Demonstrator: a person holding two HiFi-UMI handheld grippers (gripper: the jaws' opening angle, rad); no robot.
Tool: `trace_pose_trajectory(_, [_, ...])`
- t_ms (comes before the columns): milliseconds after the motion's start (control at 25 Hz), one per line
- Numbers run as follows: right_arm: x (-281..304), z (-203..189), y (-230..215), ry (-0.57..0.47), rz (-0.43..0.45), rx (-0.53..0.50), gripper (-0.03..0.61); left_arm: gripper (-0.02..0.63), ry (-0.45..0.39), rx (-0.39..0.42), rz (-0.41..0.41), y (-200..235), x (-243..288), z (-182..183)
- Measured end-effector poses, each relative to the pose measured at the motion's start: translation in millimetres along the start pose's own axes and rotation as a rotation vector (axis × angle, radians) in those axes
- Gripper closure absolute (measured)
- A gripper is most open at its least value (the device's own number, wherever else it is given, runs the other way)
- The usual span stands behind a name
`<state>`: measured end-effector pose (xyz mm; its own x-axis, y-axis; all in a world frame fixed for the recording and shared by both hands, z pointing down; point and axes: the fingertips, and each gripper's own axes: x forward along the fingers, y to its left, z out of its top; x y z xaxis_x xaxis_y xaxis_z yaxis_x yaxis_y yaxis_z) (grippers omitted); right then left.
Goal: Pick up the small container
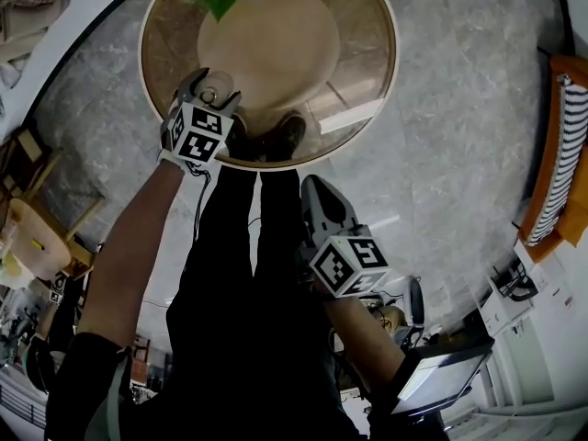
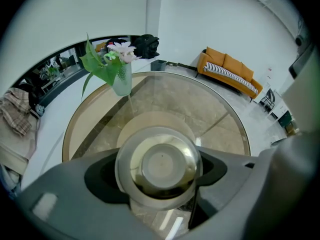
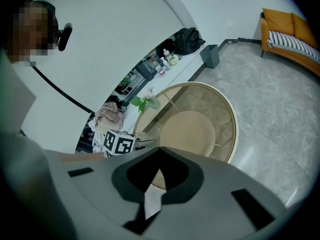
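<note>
The small container (image 2: 161, 166) is a clear round jar with a domed lid. It stands on the round glass table (image 2: 220, 119), near the edge closest to me. My left gripper (image 2: 161, 170) points steeply down, one jaw on each side of the jar, and stands open around it. From the head view the small container (image 1: 213, 93) shows between the left gripper's (image 1: 211, 86) tips. My right gripper (image 1: 312, 186) hangs off the table over the floor, shut and empty; in its own view the right gripper (image 3: 159, 149) has its tips together.
A glass vase with pink flowers and green leaves (image 2: 120, 76) stands at the table's far side. An orange sofa with a striped cushion (image 2: 227, 69) sits by the wall. My legs and shoes (image 1: 276, 141) are under the table's near rim (image 1: 386, 81).
</note>
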<state>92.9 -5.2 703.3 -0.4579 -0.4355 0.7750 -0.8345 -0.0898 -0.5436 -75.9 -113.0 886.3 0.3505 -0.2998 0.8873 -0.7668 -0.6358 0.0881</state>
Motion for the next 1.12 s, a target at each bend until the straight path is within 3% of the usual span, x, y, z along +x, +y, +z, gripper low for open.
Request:
trace_pose_trajectory(680, [-50.5, 43.7, 46.9, -0.114, 0.089, -0.052, 0.583, 0.273, -0.096, 0.033, -0.003, -35.5, -121.3, 59.9])
trace_pose_trajectory(1120, [-86.9, 48.0, 87.0, -0.143, 0.140, -0.099, 0.583, 0.273, -0.071, 0.004, -0.026, -69.0, -186.8, 62.8])
